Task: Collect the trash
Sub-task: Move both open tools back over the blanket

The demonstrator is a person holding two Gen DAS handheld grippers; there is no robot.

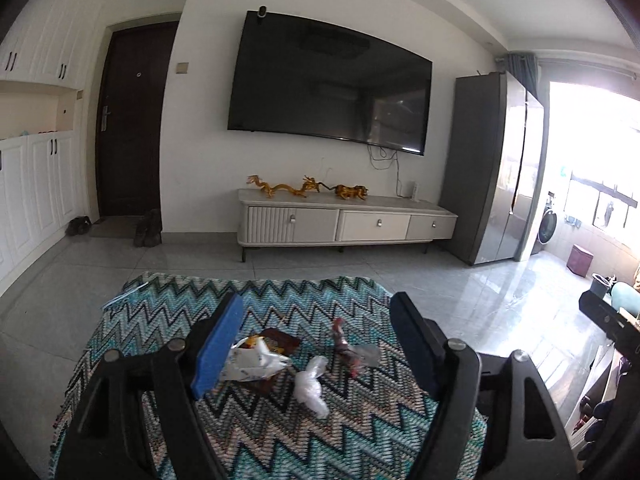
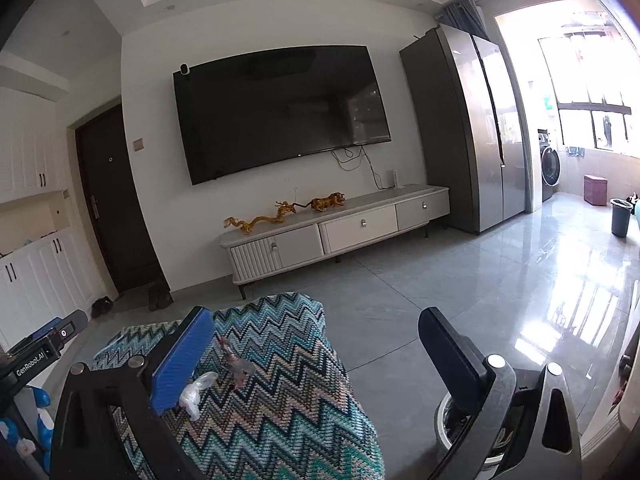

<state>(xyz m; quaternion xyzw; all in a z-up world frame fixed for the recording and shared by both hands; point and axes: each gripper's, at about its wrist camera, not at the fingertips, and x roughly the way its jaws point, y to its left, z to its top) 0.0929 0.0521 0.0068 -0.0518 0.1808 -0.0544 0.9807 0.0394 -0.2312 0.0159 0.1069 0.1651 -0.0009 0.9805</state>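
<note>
While both tools hover above the zigzag-patterned cloth (image 1: 168, 328), the left gripper (image 1: 316, 340) and the right gripper (image 2: 316, 356) each have their fingers spread wide, holding nothing. On the cloth between the left one's fingers lie a crumpled white wrapper (image 1: 256, 362) over a brown packet (image 1: 280, 342), a clear plastic wad (image 1: 310, 386) and a red-tinted wrapper (image 1: 350, 350). Below the right gripper stands a white bin (image 2: 452, 428). Farther off are the TV stand (image 1: 344, 220) and the wall television (image 1: 328, 84).
</note>
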